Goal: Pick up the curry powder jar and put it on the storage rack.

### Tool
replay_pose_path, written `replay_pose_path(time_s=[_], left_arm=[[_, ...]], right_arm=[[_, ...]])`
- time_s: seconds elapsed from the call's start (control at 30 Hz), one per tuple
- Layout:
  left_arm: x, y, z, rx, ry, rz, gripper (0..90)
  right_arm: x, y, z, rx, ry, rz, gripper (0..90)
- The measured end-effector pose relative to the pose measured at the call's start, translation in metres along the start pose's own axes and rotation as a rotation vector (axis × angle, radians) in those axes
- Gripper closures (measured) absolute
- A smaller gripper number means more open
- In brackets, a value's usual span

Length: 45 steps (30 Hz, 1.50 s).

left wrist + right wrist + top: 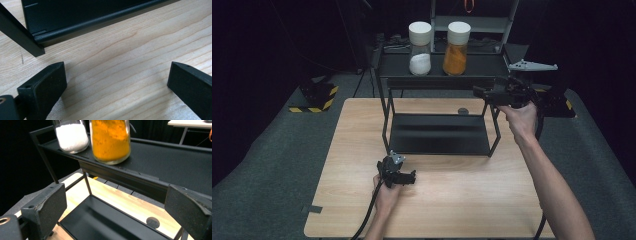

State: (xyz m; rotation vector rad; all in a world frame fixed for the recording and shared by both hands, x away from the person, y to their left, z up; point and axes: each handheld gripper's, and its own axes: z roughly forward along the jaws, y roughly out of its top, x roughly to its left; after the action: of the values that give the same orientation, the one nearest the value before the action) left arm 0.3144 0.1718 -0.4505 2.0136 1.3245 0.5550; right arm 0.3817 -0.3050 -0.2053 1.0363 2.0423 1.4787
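Two glass jars with white lids stand side by side on the top shelf of a black two-tier rack [482,67]: one holds white powder [420,42] [71,135], the other orange powder [456,42] [110,138]. My right gripper [479,91] [115,207] hovers at the rack's right end, level with the top shelf, open and empty, pointing toward the jars. My left gripper [411,177] [115,82] rests low over the wooden table [462,200] in front of the rack, open with nothing between its jaws.
The rack's lower shelf [439,134] [100,225] is bare and its front edge [95,22] lies just beyond the left gripper. A small dark round disc [463,111] [152,222] lies on the table behind the rack. Grey floor surrounds the table.
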Motion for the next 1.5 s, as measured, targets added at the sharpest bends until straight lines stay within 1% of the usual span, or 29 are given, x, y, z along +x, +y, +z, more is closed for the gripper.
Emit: replay_pose_path(time_s=[0.1,0.37,0.8,1.1,1.5], left_arm=[[0.0,0.0,0.0,0.0,0.0,0.001,2.1],[0.0,0.0,0.0,0.0,0.0,0.001,2.1],[0.0,0.0,0.0,0.0,0.0,0.001,2.1],[0.0,0.0,0.0,0.0,0.001,0.001,2.1],[0.0,0.0,0.0,0.0,0.001,0.001,2.1]], right_arm=[[-0.002,-0.008,-0.001,-0.011,-0.005,0.008,3.8],[-0.005,-0.021,-0.003,-0.007,-0.024,0.026,3.7],[-0.008,-0.039,-0.004,0.013,-0.032,0.034,3.7],[-0.009,-0.054,-0.004,0.021,-0.045,0.027,4.2],[-0.01,-0.07,0.0,0.039,-0.045,0.035,4.7]])
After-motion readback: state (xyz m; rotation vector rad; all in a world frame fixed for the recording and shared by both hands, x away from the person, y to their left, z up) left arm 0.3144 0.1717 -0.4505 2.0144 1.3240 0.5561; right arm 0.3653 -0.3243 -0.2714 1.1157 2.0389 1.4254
